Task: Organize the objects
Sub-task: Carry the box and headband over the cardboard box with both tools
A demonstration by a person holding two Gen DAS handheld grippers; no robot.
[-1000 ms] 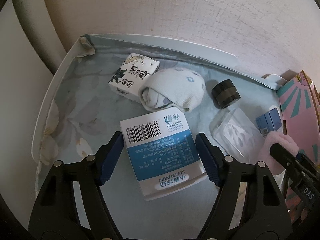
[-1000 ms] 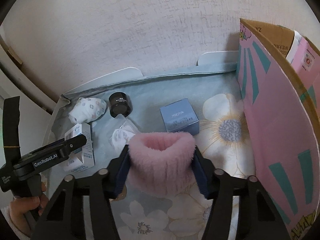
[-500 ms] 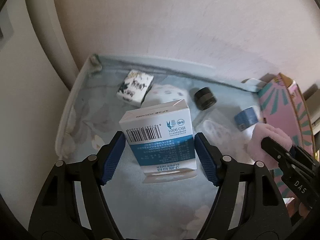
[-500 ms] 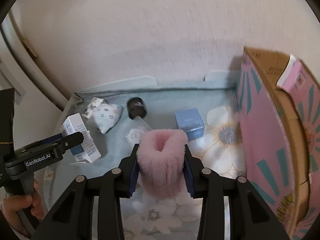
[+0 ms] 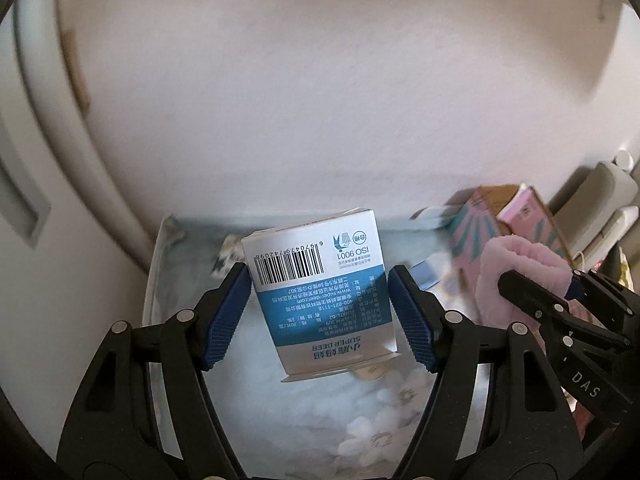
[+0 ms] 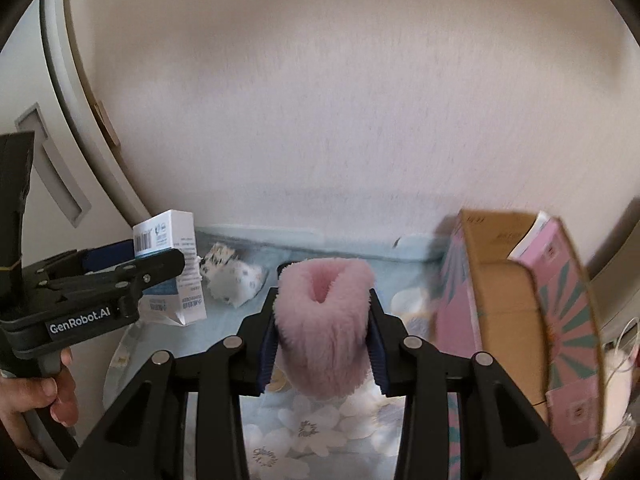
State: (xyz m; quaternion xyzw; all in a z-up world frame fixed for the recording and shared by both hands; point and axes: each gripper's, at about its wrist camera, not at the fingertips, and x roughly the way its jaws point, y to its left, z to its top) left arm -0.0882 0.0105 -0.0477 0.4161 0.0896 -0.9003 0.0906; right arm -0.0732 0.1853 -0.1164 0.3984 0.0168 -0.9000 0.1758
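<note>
Gripping a blue-and-white carton [image 5: 320, 292] (barcode and "SUPER DEER" print facing the camera), the left gripper [image 5: 318, 312] holds it clear of the floral-clothed table [image 6: 312, 432]. The right gripper [image 6: 322, 328] squeezes a pink fluffy band [image 6: 324, 320] above that cloth, near an open pink cardboard box [image 6: 520, 320]. A rolled sock [image 6: 240, 284] lies behind.

A pale textured wall [image 6: 340, 120] fills the background, meeting the surface along its far edge. The surface wears a light blue cloth [image 6: 224, 336] printed with white flowers. To the left stands a white curved frame [image 5: 44, 128] with a recessed slot. At far right, blurred grey-white appliances [image 5: 608, 200] sit beyond the surface.
</note>
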